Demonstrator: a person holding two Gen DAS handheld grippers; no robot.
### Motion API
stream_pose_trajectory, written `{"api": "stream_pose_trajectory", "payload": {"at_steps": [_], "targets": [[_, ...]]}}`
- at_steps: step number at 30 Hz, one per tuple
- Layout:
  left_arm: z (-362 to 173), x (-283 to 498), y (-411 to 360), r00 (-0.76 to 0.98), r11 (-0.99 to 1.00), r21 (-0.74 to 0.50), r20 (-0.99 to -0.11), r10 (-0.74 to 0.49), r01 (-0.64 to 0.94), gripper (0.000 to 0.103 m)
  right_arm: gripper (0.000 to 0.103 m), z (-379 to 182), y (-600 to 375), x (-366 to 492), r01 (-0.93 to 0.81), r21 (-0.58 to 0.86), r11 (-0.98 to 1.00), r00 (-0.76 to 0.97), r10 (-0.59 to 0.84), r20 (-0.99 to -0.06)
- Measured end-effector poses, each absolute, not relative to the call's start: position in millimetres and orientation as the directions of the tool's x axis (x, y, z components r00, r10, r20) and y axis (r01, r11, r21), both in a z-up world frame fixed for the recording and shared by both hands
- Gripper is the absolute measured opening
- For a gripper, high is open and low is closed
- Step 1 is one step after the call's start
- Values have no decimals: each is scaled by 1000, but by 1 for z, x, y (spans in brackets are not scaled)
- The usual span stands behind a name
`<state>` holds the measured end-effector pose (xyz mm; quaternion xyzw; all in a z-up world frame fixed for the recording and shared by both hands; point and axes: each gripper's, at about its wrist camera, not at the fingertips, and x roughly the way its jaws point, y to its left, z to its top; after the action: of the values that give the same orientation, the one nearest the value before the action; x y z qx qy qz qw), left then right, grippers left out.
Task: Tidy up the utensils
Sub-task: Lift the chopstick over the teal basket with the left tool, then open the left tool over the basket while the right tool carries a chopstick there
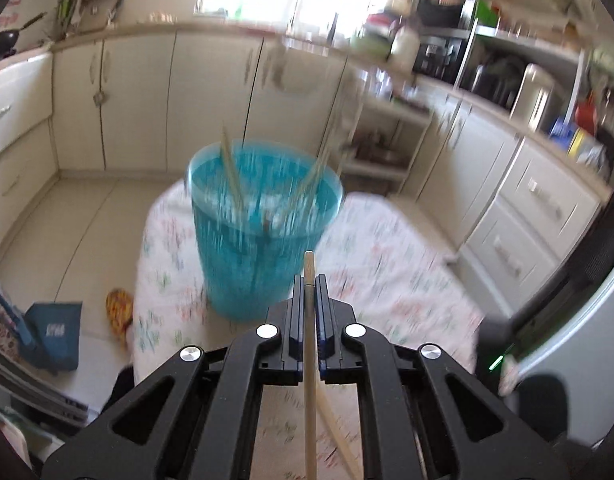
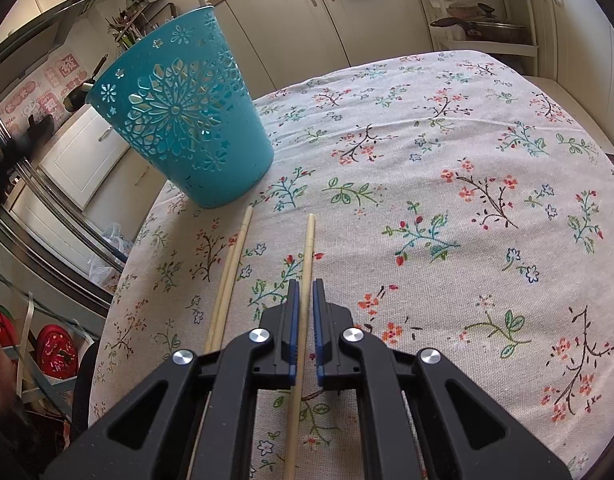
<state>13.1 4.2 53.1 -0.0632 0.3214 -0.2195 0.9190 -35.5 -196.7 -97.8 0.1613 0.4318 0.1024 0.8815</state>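
We are gripping one chopstick (image 1: 309, 344) in our left gripper (image 1: 309, 280), fingers closed on it, before the blue basket (image 1: 263, 232); our right gripper (image 2: 305, 284) is pinching another chopstick (image 2: 305, 280) above the counter (image 2: 447, 200).

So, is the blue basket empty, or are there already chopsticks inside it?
Not empty. The left wrist view shows the basket holding several chopsticks that lean against its rim. Blur hides the exact count.
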Motion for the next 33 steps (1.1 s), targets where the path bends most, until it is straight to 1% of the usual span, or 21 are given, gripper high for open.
{"api": "stream_pose_trajectory", "payload": {"at_steps": [4, 7, 11, 13, 16, 18, 22, 25, 33], "targets": [[101, 22, 9, 762, 889, -271, -459, -456, 369, 5, 7, -98, -197, -36, -40, 373, 927, 607, 319, -728], [132, 37, 9, 820, 902, -256, -383, -425, 347, 5, 7, -98, -197, -36, -40, 374, 927, 607, 320, -727], [156, 69, 0, 877, 923, -245, -313, -364, 296, 5, 7, -98, -197, -36, -40, 376, 926, 607, 321, -727], [166, 83, -4, 912, 938, -239, -268, -311, 250, 5, 7, -98, -197, -36, -40, 379, 925, 608, 323, -725], [167, 108, -8, 946, 956, -234, -229, -231, 177, 5, 7, -98, -197, -36, -40, 383, 923, 607, 327, -724], [160, 122, -12, 954, 966, -220, -233, -189, 137, 5, 7, -98, -198, -36, -40, 385, 922, 607, 329, -724], [136, 148, -17, 948, 976, -199, -285, -141, 85, 5, 7, -99, -198, -34, -40, 390, 920, 606, 333, -722], [120, 153, -17, 943, 981, -183, -311, -115, 59, 5, 7, -99, -198, -35, -40, 392, 919, 606, 334, -722], [95, 129, -23, 917, 990, -102, -378, -127, 95, 6, 7, -99, -198, -35, -40, 390, 920, 607, 333, -722]]}}
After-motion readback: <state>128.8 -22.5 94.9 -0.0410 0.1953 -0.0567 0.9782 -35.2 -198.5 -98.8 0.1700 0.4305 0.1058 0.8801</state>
